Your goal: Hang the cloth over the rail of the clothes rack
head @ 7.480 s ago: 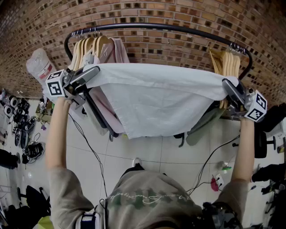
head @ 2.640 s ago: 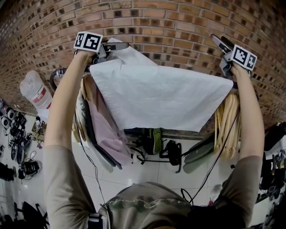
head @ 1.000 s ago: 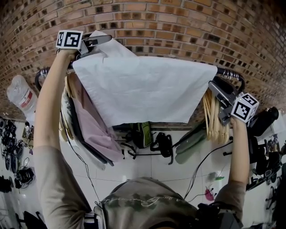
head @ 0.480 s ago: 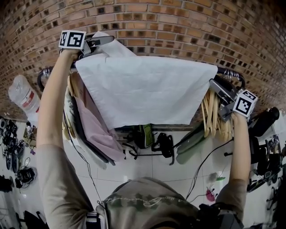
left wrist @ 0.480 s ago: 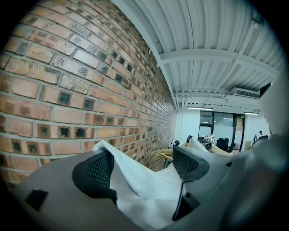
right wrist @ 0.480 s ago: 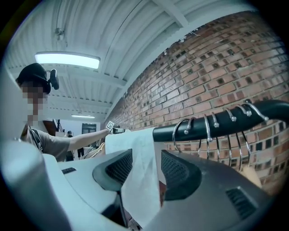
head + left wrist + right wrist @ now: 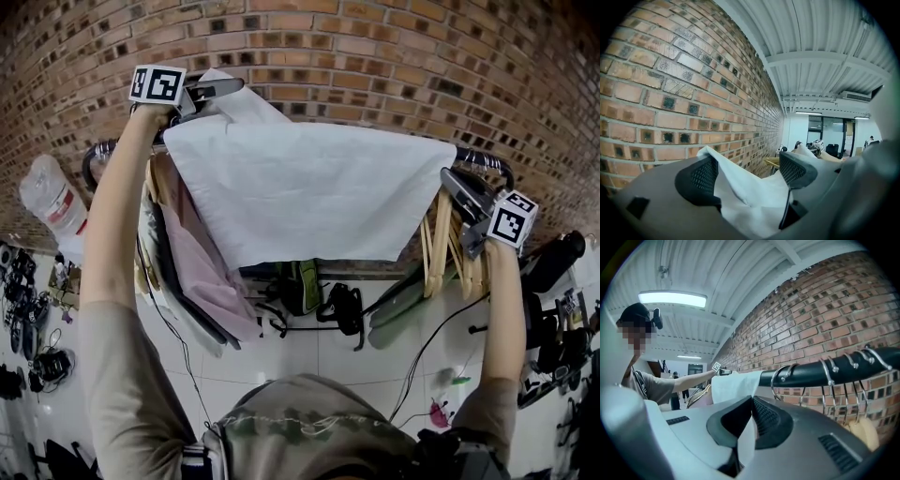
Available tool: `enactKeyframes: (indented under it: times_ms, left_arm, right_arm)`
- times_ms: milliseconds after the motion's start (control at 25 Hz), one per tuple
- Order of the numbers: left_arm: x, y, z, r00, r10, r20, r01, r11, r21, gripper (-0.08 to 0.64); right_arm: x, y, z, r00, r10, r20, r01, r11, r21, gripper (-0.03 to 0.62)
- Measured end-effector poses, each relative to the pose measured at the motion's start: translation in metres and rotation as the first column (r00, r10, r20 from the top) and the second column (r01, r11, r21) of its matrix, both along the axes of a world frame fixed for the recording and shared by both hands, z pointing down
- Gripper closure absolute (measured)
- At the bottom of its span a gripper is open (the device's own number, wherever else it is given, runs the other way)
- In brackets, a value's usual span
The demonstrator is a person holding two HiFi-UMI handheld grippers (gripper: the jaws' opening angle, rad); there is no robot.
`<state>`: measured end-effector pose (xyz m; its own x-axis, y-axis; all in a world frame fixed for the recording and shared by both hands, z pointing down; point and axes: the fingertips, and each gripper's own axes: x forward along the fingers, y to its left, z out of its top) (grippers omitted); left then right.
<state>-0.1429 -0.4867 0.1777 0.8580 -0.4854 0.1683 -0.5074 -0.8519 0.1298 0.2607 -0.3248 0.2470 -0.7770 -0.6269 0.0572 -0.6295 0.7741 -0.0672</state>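
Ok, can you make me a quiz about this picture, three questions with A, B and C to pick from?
1. Where is the cloth hanging?
A. On the floor
B. Over the black rail
C. On a wooden hanger

2. What colour is the cloth?
A. White
B. Red
C. Green

3. How are the jaws of the right gripper?
A. Wide apart
B. Clamped round the rail
C. Shut together

Answers:
1 B: its top edge lies along the rail and the rest hangs down.
2 A: it is plain white all over.
3 C: in the right gripper view the two dark pads meet.
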Motion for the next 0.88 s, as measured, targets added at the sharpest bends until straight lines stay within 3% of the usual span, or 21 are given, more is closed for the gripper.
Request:
enactKeyframes:
  times_ms: [520, 720, 880]
  left_arm:
    - [-0.001, -0.002, 0.005, 1.0, -0.001, 0.026, 0.001, 1.0, -0.005, 0.152]
    - [-0.009, -0.011, 0.009, 0.997, -0.049, 0.054, 0.05, 0.999, -0.017, 0.153]
    - [-0.02, -0.022, 0.019, 0.983, -0.125, 0.131, 0.129, 0.992, -0.017, 0.153]
  right_arm:
    - [-0.004, 0.012, 0.025, 0.999, -0.025, -0.036, 0.022, 0.998, -0.059, 0.578]
    - [-0.005, 0.013, 0.033, 0.998, -0.02, -0.053, 0.016, 0.997, -0.069, 0.578]
    - [-0.005, 0.012, 0.032, 0.998, -0.02, -0.053, 0.016, 0.997, -0.069, 0.578]
